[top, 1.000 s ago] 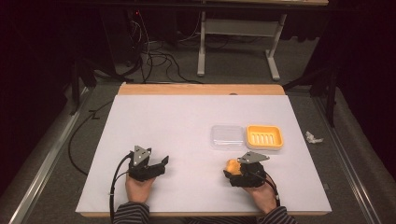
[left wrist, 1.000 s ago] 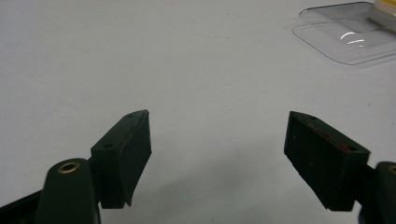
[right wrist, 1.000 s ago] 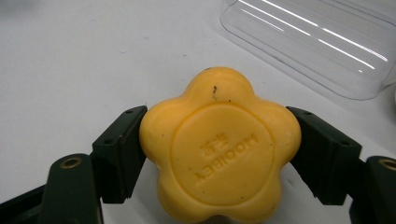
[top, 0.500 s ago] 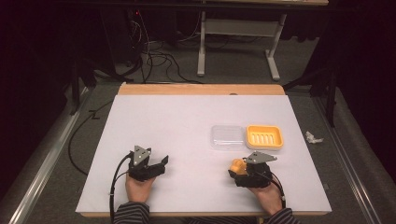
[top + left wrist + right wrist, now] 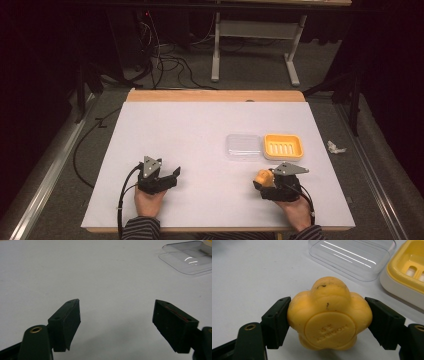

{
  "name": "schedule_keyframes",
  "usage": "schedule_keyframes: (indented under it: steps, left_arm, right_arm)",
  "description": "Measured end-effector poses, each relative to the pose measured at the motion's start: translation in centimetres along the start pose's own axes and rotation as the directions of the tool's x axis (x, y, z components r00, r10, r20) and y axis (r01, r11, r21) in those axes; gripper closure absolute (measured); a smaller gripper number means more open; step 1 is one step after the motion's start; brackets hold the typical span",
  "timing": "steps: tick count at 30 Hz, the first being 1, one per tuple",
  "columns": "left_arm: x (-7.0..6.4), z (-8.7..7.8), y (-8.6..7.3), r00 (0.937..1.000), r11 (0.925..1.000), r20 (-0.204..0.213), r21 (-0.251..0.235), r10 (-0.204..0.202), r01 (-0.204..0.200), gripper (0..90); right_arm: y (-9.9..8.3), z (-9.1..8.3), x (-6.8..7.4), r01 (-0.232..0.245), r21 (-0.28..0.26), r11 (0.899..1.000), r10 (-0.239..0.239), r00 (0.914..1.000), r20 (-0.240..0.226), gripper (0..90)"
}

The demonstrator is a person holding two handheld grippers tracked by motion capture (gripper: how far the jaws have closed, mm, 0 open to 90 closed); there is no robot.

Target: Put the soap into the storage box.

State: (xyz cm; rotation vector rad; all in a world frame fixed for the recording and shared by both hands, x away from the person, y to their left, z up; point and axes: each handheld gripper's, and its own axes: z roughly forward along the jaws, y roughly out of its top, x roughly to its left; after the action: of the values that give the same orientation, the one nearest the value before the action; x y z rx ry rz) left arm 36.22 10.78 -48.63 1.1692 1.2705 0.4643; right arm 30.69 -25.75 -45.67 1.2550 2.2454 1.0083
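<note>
soap in my right jaws, dish just ahead

nearest to me, my right gripper [image 5: 265, 181] has its jaws clamped on the soap [image 5: 329, 320], a yellow flower-shaped bar, pinched on two opposite lobes with the stamped round face turned toward my camera. it sits low over the counter [image 5: 200, 135], near my edge on the right side. my left gripper [image 5: 116, 322] rests near my edge on the left, jaws wide apart with nothing but bare white surface between them.

a little farther out lies the clear lid [image 5: 352, 256], flat on the counter, and touching its right side the yellow dish [image 5: 283, 146], open and slotted, nothing in it that i can see. past the far edge are cables [image 5: 165, 65] and a stand's legs [image 5: 255, 55] on the floor, and a crumpled scrap [image 5: 336, 147] lies off the counter's right side.

what could go wrong: my pads bear on rounded lobes, so i judge the bar could twist or squirt out if i loosen or tilt. if i carry it low toward the dish, i could nudge the lid or catch the dish rim.

the right gripper view shows the grip and the stamped lettering, too blurred to read; the high view shows just a small yellow lump there, but it gives the whole layout and how well apart my two hands are. the left gripper view catches the lid's corner from the other side.
</note>
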Motion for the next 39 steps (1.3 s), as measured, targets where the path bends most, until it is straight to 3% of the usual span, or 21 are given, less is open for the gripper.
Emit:
schedule_keyframes:
  steps: [22,39]
  left_arm:
    - [0.0,-0.1,0.0,1.0000,1.0000,0.009,-0.002,-0.002,0.002,22.4]
    - [0.0,0.0,0.0,1.0000,1.0000,0.007,0.003,-0.006,0.006,22.7]
  right_arm:
    - [0.4,-2.1,-2.4,-0.046,-0.032,0.998,0.047,0.9978,0.047,25.9]
    - [2.1,-3.8,-5.4,-0.060,-0.046,0.997,0.064,0.9933,0.097,25.8]
